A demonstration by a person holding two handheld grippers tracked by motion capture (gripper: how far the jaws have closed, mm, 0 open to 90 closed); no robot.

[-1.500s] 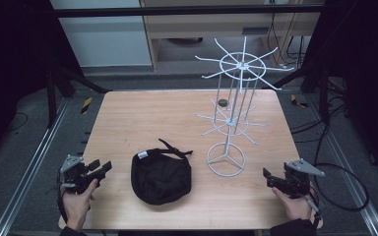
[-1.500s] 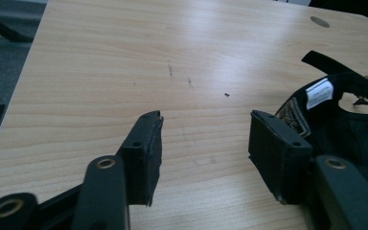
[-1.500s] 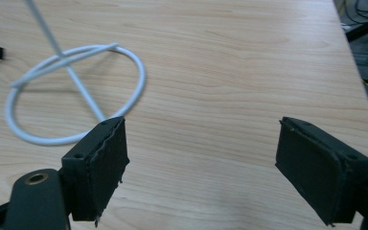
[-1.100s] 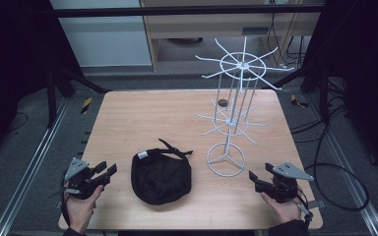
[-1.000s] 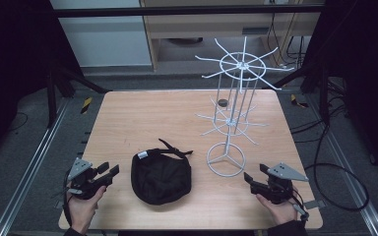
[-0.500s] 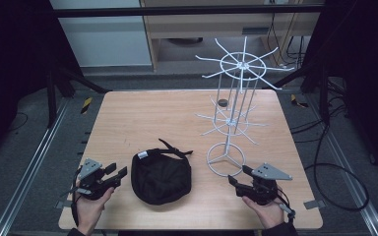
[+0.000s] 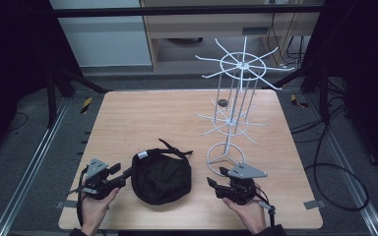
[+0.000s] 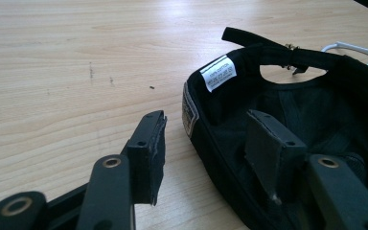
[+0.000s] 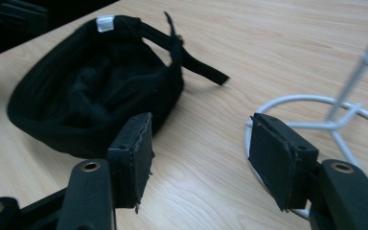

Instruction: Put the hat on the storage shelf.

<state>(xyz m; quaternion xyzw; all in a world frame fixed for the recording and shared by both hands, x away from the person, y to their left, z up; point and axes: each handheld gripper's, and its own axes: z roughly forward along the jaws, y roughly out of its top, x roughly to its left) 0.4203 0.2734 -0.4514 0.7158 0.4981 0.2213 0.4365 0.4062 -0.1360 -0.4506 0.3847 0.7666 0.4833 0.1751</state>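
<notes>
Cap [image 7: 160, 176] lies crown-down on the worktop [image 7: 142, 118], just left of the wire rack's [image 7: 232, 113] ring base, nothing inside its bowl. You've brought both grippers in from the edges: left gripper [image 7: 120, 176] gaping astride the cap's rim, right gripper [image 7: 211, 183] gaping, empty, between cap and rack base — likely a two-sided pickup.

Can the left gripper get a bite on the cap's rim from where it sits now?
Probably yes: the left gripper is open, its jaws straddling the black cap's near rim, nothing between.
</notes>
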